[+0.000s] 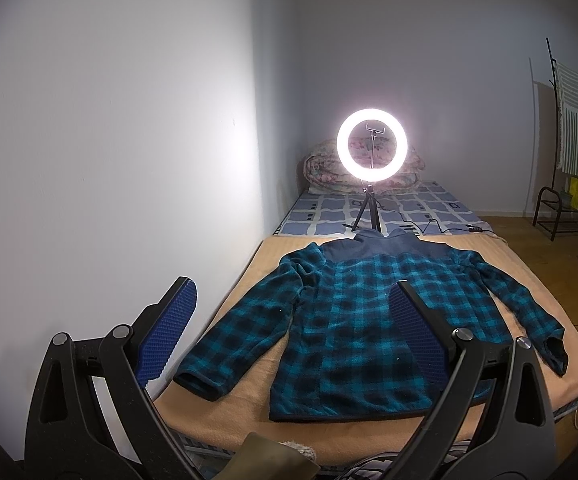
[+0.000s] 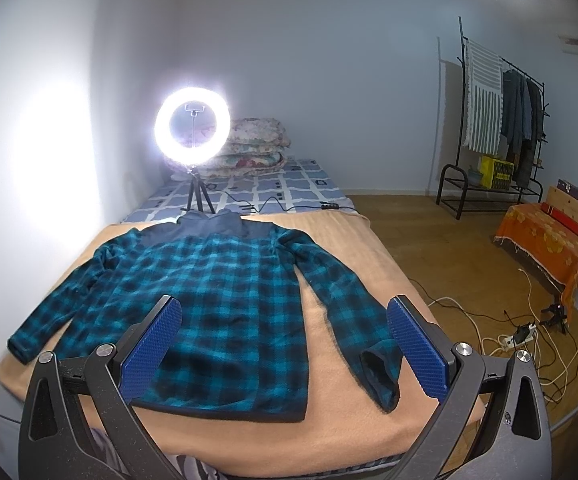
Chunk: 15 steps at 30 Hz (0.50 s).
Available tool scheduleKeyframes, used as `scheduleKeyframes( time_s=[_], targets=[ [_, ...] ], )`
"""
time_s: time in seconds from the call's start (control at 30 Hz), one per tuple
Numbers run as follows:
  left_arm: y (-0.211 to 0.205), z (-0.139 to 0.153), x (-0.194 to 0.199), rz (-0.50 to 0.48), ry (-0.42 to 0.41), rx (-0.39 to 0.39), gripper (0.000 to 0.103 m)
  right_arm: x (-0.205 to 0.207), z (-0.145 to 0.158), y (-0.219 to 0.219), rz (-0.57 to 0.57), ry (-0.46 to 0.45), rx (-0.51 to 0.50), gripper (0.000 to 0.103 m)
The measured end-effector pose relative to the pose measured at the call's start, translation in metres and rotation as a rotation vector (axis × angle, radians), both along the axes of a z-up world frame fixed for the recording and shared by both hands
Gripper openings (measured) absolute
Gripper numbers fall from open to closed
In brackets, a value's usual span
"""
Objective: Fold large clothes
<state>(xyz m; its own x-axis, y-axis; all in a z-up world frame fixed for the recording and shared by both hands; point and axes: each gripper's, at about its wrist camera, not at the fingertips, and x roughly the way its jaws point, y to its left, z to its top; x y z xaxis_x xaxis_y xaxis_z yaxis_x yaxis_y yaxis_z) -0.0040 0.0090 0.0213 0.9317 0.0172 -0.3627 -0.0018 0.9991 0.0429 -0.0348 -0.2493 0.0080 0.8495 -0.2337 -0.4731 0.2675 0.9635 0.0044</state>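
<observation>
A teal and black plaid fleece jacket (image 1: pixel 353 320) with a dark navy collar lies spread flat on a tan blanket (image 1: pixel 257 368), hem toward me, both sleeves out to the sides. It also shows in the right wrist view (image 2: pixel 217 296). My left gripper (image 1: pixel 293 304) is open and empty, held above the jacket's near left side. My right gripper (image 2: pixel 285 316) is open and empty, above the jacket's near right side, close to the right cuff (image 2: pixel 381 376).
A lit ring light (image 1: pixel 372 145) on a tripod stands on the bed beyond the collar, with folded quilts (image 1: pixel 321 168) behind. A white wall runs along the left. A clothes rack (image 2: pixel 501 120), an orange-covered box (image 2: pixel 553 248) and floor cables (image 2: pixel 521 336) are at the right.
</observation>
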Motion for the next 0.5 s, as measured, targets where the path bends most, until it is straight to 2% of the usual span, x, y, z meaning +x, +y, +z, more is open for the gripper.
scheduleKeyframes(
  time_s=[0.5],
  targets=[
    [0.0062,-0.0007,0.0049,0.007,0.004,0.006,0.099,0.0012,-0.0003,0.0019,0.003,0.002,-0.002,0.102]
  ],
)
